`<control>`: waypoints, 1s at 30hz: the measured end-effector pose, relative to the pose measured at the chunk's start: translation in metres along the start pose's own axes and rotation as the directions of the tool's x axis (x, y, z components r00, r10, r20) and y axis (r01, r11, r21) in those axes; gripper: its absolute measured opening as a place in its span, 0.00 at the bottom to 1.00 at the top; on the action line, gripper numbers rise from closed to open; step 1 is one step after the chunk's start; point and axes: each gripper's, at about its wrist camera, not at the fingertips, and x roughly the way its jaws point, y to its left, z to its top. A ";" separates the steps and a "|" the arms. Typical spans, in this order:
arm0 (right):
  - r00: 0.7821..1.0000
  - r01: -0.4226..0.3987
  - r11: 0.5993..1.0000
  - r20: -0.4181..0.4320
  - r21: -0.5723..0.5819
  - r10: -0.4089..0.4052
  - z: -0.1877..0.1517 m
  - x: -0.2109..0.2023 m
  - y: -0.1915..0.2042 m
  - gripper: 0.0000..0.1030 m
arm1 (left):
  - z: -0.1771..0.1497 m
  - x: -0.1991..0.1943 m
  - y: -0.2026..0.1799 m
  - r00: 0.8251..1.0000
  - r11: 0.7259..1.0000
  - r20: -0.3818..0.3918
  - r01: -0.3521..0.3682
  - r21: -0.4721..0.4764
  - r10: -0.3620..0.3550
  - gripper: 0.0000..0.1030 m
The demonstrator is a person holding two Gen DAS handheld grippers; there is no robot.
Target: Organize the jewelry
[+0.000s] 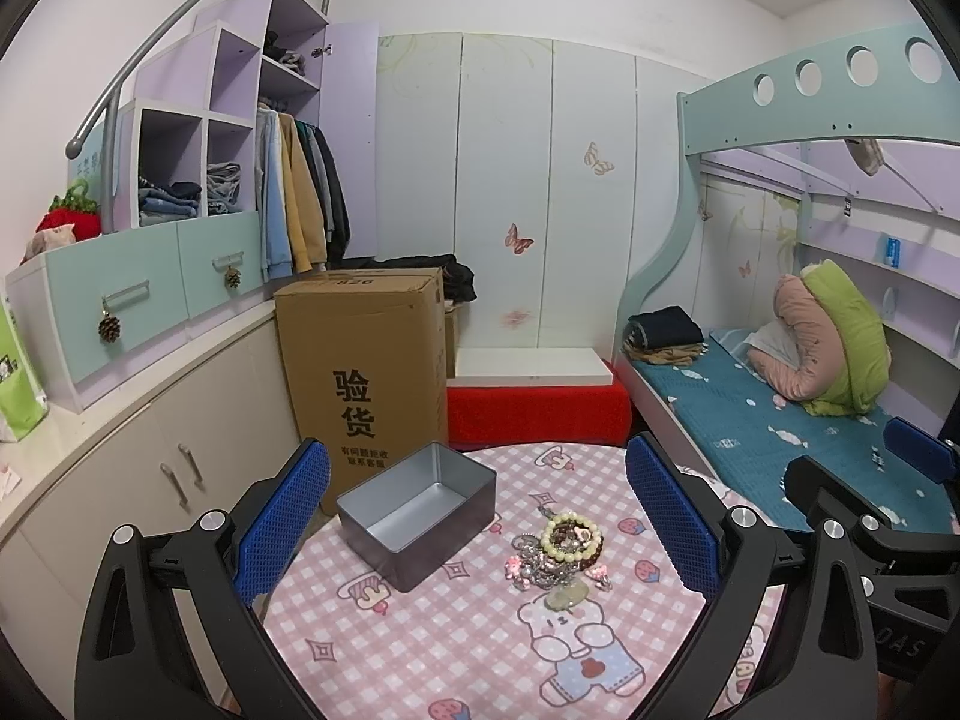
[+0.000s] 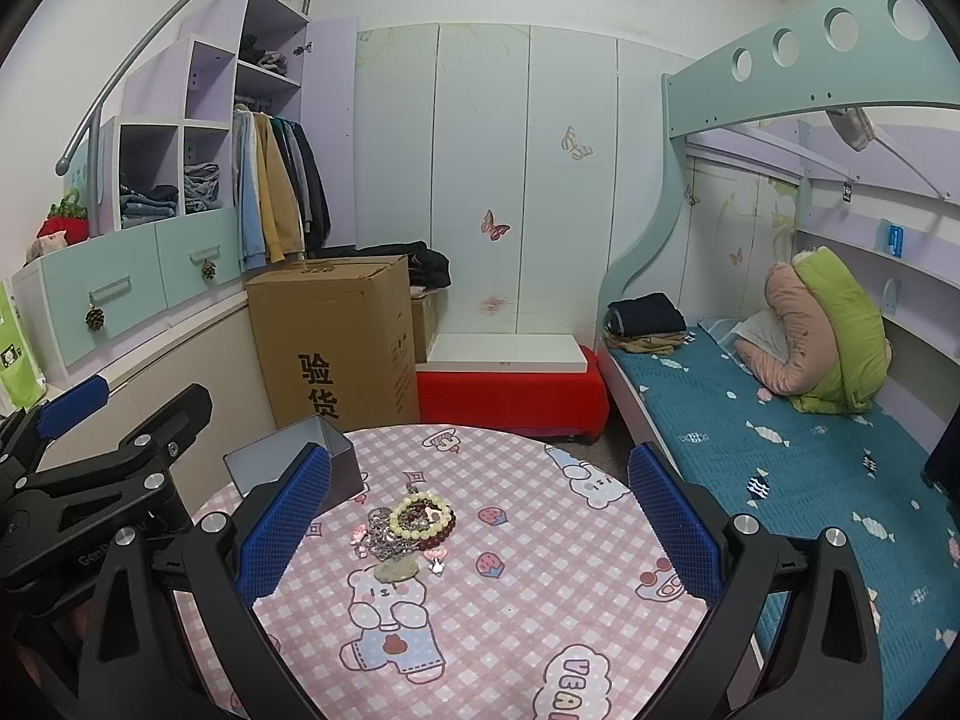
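Lying in a tangled heap near the middle of the round bench (image 1: 420, 648), the jewelry (image 1: 561, 552) includes a cream bead bracelet (image 1: 570, 534) resting on a dark red one, with silver chains and small pink charms beneath. Just left of the heap stands an open grey tin box (image 1: 417, 513), nothing visible inside it. The left tongs (image 1: 480, 534) hover above the bench, spread wide and holding nothing. The right tongs (image 2: 480, 534) likewise gape wide, empty, with the heap showing between their blue pads. A cardboard box (image 1: 366, 360) stands on the floor beyond the bench.
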 end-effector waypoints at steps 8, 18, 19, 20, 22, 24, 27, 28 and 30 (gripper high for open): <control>1.000 0.002 1.000 -0.006 0.007 -0.002 0.001 0.001 -0.001 0.94 | 0.002 0.003 0.000 0.999 1.000 -0.025 0.023 -0.017 -0.023 0.93; 1.000 0.002 1.000 -0.006 0.008 -0.002 0.002 0.001 -0.001 0.94 | 0.001 0.005 0.000 0.999 0.999 -0.031 0.028 -0.020 -0.028 0.93; 1.000 0.002 1.000 -0.007 0.008 -0.002 0.002 0.001 -0.001 0.94 | 0.001 0.005 0.000 0.999 0.999 -0.031 0.028 -0.020 -0.029 0.93; 1.000 0.002 1.000 -0.007 0.009 -0.002 0.002 0.001 -0.001 0.94 | 0.001 0.005 0.000 0.999 0.999 -0.032 0.028 -0.020 -0.029 0.93; 1.000 0.002 1.000 -0.008 0.010 -0.002 0.002 0.001 -0.001 0.94 | 0.001 0.006 0.000 0.999 0.999 -0.033 0.029 -0.020 -0.029 0.93; 1.000 0.003 1.000 -0.006 0.009 -0.003 0.001 0.001 -0.001 0.94 | 0.001 0.006 0.000 0.999 0.999 -0.035 0.029 -0.020 -0.030 0.93; 1.000 0.001 1.000 -0.007 0.010 -0.001 0.002 0.001 -0.002 0.94 | 0.001 0.006 0.001 0.999 0.999 -0.034 0.028 -0.019 -0.029 0.93; 1.000 0.002 1.000 -0.006 0.010 -0.002 0.002 0.001 -0.002 0.94 | 0.001 0.006 0.001 0.999 0.999 -0.035 0.028 -0.019 -0.028 0.93; 1.000 0.002 1.000 -0.007 0.010 -0.002 0.002 0.001 -0.002 0.94 | 0.001 0.006 0.001 0.999 0.999 -0.037 0.029 -0.020 -0.030 0.93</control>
